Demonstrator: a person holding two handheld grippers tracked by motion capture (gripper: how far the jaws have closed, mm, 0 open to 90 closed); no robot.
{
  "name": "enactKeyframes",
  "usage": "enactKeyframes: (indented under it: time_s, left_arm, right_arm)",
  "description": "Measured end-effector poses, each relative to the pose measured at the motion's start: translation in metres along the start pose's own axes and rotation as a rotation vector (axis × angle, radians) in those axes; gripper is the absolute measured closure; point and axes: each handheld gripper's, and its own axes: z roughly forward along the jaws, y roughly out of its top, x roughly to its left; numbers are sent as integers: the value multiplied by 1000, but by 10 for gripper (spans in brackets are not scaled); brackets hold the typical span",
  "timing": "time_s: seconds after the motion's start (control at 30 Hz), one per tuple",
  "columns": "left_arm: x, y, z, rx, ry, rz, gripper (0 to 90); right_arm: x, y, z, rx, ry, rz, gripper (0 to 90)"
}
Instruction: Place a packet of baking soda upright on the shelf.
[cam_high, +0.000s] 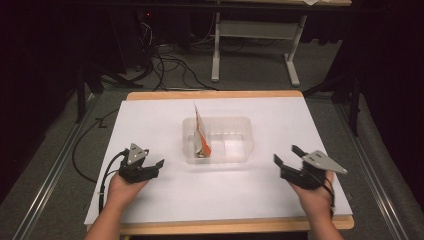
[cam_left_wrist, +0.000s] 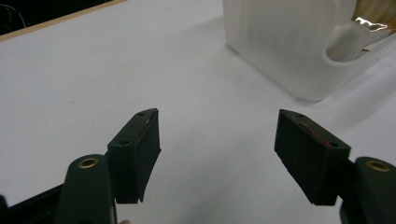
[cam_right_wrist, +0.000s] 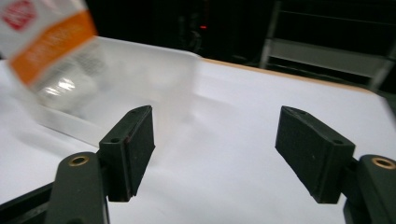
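Waiting: left gripper (cam_high: 159, 164) and right gripper (cam_high: 285, 157), jaws apart, empty.
Foil packet (cam_high: 201, 131) in clear tub (cam_high: 240, 150) looks light, crinkly; pinch its upper edge.

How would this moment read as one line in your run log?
left gripper: open, empty | right gripper: open, empty | packet: leaning upright in clear bin | bin: mid-table, between grippers

Dark room: grey carpet (cam_high: 45, 200), floor cables (cam_high: 170, 67), a white-legged bench (cam_high: 255, 40) behind.
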Motion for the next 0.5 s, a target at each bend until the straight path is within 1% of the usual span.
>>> enactKeyframes:
  time_s: [0.03,0.07,0.13,0.17,0.2,0.23,0.27,0.3,0.33,0.37,0.43,0.47,0.5]
  left_arm:
    - [0,0,0,0,0,0,315]
    - [0,0,0,0,0,0,315]
    - [-1,0,0,-5,-1,-2,315]
    - [-1,1,1,-4,-2,-1,316]
    - [-1,1,1,-4,-2,-1,315]
    - [-2,1,1,0,-2,2,315]
    - [-2,1,1,3,-3,6,315]
    - [-3,1,1,3,-2,7,315]
    - [-4,1,1,3,-1,7,315]
    - [-4,1,1,4,-2,10,315]
    - [-5,1,1,2,-2,11,315]
    - [-4,1,1,2,-6,13,314]
    - [-4,1,1,2,-6,13,314]
  right_arm:
    - [0,0,0,0,0,0,287]
    - [-19,-14,-15,9,-47,19,293]
    - [-34,-23,-24,30,-90,40,295]
    - [-38,-25,-27,31,-103,49,299]
    - [-38,-25,-27,31,-103,49,299]
    - [-42,-28,-29,31,-123,64,303]
    - [-46,-31,-25,42,-123,84,306]
    - [-46,-31,-25,42,-123,84,306]
    - [-44,-33,-19,60,-112,82,306]
    - [-44,-33,-19,60,-112,82,306]
    - [-39,-34,-12,87,-102,56,306]
    - [-35,-33,-9,92,-96,39,306]
    - [-34,-33,-8,92,-93,35,306]
